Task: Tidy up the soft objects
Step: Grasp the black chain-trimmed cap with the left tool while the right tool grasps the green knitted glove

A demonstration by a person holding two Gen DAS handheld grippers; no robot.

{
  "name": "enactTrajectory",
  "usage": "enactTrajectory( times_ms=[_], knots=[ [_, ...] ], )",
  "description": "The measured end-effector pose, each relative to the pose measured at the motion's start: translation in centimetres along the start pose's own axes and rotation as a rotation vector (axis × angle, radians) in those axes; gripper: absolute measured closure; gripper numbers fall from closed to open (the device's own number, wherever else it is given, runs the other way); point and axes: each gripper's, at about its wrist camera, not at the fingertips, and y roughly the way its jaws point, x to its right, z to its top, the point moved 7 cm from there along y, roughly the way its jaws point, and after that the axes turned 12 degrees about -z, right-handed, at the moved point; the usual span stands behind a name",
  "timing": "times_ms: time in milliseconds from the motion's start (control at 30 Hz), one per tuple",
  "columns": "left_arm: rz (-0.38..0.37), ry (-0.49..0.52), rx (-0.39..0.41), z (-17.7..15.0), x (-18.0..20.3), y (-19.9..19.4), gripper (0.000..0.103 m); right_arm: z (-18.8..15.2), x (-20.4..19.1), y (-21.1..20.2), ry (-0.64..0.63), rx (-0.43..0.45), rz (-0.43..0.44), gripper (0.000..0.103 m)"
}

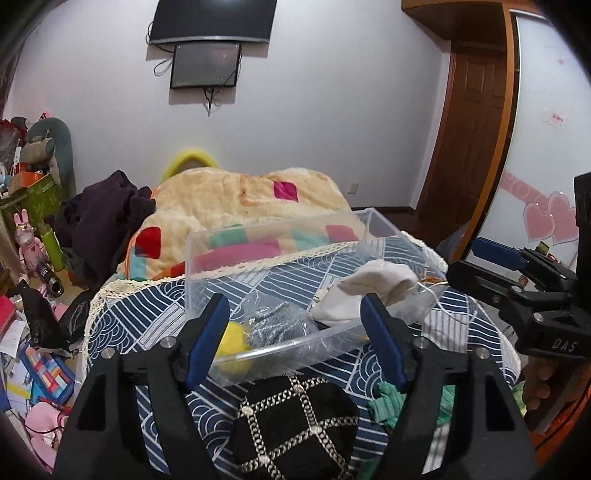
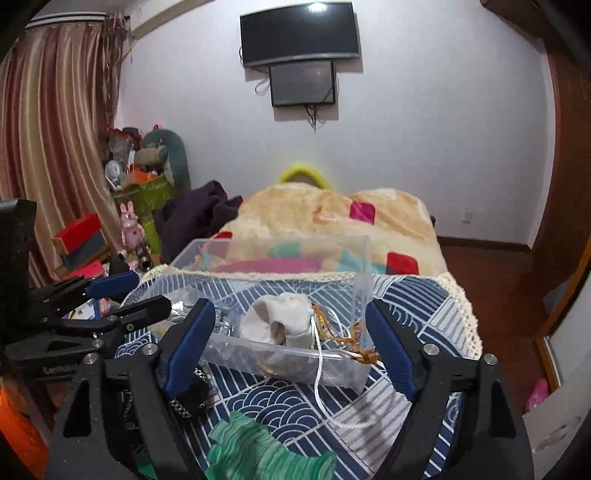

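A curved dark television [image 2: 300,34] hangs on the far white wall [image 2: 424,110], with a smaller dark screen [image 2: 303,83] just below it, cables dangling. Striped pink curtains [image 2: 48,140] hang at the left. A cluttered pile at far left holds a pink rabbit figure [image 2: 130,225] and a grey plush toy [image 1: 48,147]. A wooden door [image 1: 469,136] stands at the right, beside a panel with pink heart stickers [image 1: 550,221].

black chain-pattern cloth [image 1: 295,424]: running off the bottom edge of the left view, its sides lying behind the left gripper [image 1: 295,339] fingers.
green pleated fabric [image 2: 258,450]: being cut by the bottom edge.
yellow ball [image 1: 232,343]: sitting half hidden behind a blue pad.
grey item in plastic wrap [image 1: 277,325]: blurring, identity unclear.
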Motion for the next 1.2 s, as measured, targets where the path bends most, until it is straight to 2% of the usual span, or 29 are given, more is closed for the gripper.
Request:
enactTrajectory(
  times_ms=[67, 167, 267, 400, 567, 767, 833, 900, 933, 967, 1033, 1133, 1200],
  knots=[
    [-0.005, 0.0, 0.005, -0.3, 0.1, -0.9, 0.022, -0.2, -0.1, -0.7, -0.01, 0.011, 0.004, 0.02],
    [0.006, -0.003, 0.016, -1.2, 0.1, -2.1, 0.009, -1.2, -0.1, -1.3, -0.014, 0.017, 0.01, 0.013],
    [0.012, 0.0, 0.0, -2.9, 0.1, -2.6, 0.007, -2.6, -0.2, -1.3, -0.022, -0.006, 0.014, 0.007],
    [-0.004, -0.02, -0.072, -5.6, 0.3, -1.8, 0.007, -5.3, -0.4, -0.4, -0.041, -0.072, -0.003, 0.007],
    [-0.014, -0.052, -0.178, -9.3, 0.2, -0.1, 0.007, -8.5, -1.1, 0.8, -0.06, -0.165, 0.019, 0.007],
    [-0.007, -0.101, -0.238, -11.9, -0.9, 1.1, 0.007, -11.3, -1.4, 2.2, -0.073, -0.247, 0.021, 0.008],
    [-0.016, -0.128, -0.237, -12.3, -1.4, 1.3, 0.007, -12.0, -1.5, 2.4, -0.079, -0.263, 0.018, 0.016],
    [-0.049, -0.161, -0.228, -12.5, -1.6, 1.4, 0.008, -12.1, -1.6, 2.3, -0.084, -0.254, 0.012, 0.019],
    [-0.067, -0.177, -0.222, -12.6, -1.6, 1.4, 0.01, -11.9, -1.6, 2.1, -0.083, -0.243, 0.009, 0.028],
    [-0.08, -0.185, -0.217, -12.7, -1.5, 1.4, 0.016, -11.8, -1.6, 2.0, -0.083, -0.239, 0.008, 0.032],
    [-0.082, -0.172, -0.218, -12.7, -1.3, 1.6, 0.022, -11.7, -1.7, 1.7, -0.09, -0.221, -0.001, 0.04],
    [-0.075, -0.143, -0.21, -12.7, -0.9, 1.6, 0.034, -11.5, -1.9, 1.4, -0.087, -0.213, 0.023, 0.064],
    [-0.074, -0.131, -0.206, -12.7, -0.6, 1.4, 0.044, -11.4, -1.9, 1.3, -0.086, -0.204, 0.028, 0.072]
  ],
)
